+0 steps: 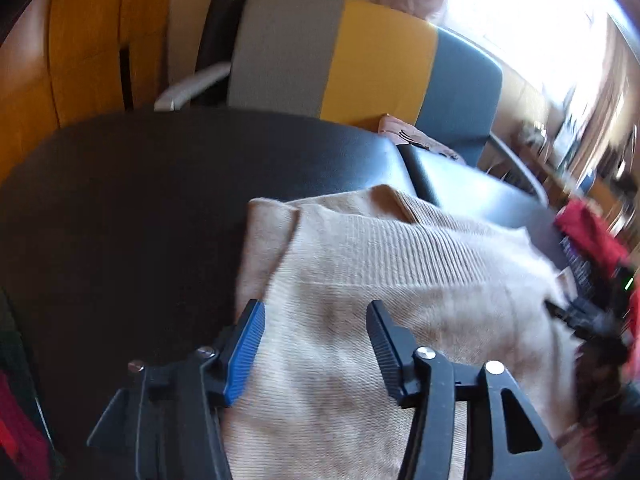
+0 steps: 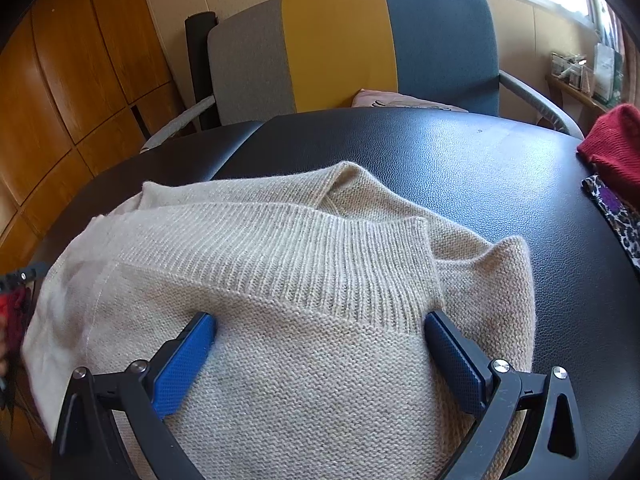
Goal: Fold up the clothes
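Right wrist view: my right gripper (image 2: 320, 356) hung spread wide over beige sweater (image 2: 304, 280) on black table (image 2: 500, 168). Left gripper (image 1: 316, 344) likewise gaped, gripping nothing.

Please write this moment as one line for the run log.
fold clothes | beige sweater on black table | left gripper open | right gripper open

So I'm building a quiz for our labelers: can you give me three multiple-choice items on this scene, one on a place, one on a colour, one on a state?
1. Where does the beige sweater lie?
A on the black table
B on the chair
C on the floor

2. What colour is the middle stripe of the chair back?
A red
B yellow
C white

3. How do the right gripper jaws stand?
A shut on a sleeve
B not in view
C open

Key: A, black surface shows around it; B, yellow lies between grey and blue; C, wide gap over the knit.
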### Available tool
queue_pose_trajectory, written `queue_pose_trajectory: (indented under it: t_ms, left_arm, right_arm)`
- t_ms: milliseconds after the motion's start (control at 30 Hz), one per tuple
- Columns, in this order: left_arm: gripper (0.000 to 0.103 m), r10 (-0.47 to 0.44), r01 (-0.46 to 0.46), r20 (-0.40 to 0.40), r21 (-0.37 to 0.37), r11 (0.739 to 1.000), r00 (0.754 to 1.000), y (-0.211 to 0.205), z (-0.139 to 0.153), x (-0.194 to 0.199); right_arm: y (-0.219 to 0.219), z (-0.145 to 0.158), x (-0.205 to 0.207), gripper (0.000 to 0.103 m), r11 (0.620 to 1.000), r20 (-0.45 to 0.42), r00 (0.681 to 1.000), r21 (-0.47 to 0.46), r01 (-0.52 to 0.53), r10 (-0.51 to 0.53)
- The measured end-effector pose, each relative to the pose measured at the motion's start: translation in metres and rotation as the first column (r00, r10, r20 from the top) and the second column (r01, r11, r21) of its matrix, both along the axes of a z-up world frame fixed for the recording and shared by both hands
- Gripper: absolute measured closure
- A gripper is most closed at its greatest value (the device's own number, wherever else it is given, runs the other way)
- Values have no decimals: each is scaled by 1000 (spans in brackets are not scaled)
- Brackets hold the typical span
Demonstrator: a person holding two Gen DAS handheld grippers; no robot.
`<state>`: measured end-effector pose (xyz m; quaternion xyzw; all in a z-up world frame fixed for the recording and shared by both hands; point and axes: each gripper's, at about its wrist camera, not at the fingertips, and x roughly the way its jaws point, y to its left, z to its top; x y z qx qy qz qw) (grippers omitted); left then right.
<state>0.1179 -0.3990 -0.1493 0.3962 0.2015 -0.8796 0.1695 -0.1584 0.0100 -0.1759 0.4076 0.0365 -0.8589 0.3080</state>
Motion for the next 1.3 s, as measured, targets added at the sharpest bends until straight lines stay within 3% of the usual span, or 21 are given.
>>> queue_pose_trajectory:
  t_ms: [233, 367, 767, 800, 900, 1000, 1167, 1300]
  left_arm:
    - [45, 3, -6, 26, 127, 992, 1000, -51, -17, -11]
    - [45, -32, 16, 98, 155, 988, 995, -52, -37, -30]
    - [37, -72, 56, 164, 99, 993, 984, -40, -40, -68]
    - [42, -78, 62, 163, 102, 993, 983, -38, -39, -69]
    - [79, -103, 87, 154, 106, 991, 983, -30, -35, -71]
    - [83, -103, 92, 154, 79, 993, 983, -22, -32, -74]
    - [86, -24, 8, 126, 129, 992, 992, -31, -27, -66]
    - [87, -15, -1, 135, 116, 993, 991, -30, -24, -59]
  right_arm:
    - [3, -1, -2, 0, 1000, 8, 1000, -18, -1, 2]
    - [3, -1, -2, 0, 1000, 8, 1000, -16, -1, 1]
    - [1, -2, -3, 0, 1000, 2, 1000, -3, 0, 0]
    - [0, -2, -3, 0, 1000, 2, 1000, -3, 0, 0]
    - [0, -1, -3, 0, 1000, 2, 1000, -5, 0, 0]
    - [2, -1, -3, 0, 1000, 6, 1000, -15, -1, 1]
    - [5, 0, -3, 0, 999, 14, 1000, -40, -3, 4]
    - [13, 5, -6, 0, 996, 52, 999, -87, -13, 17]
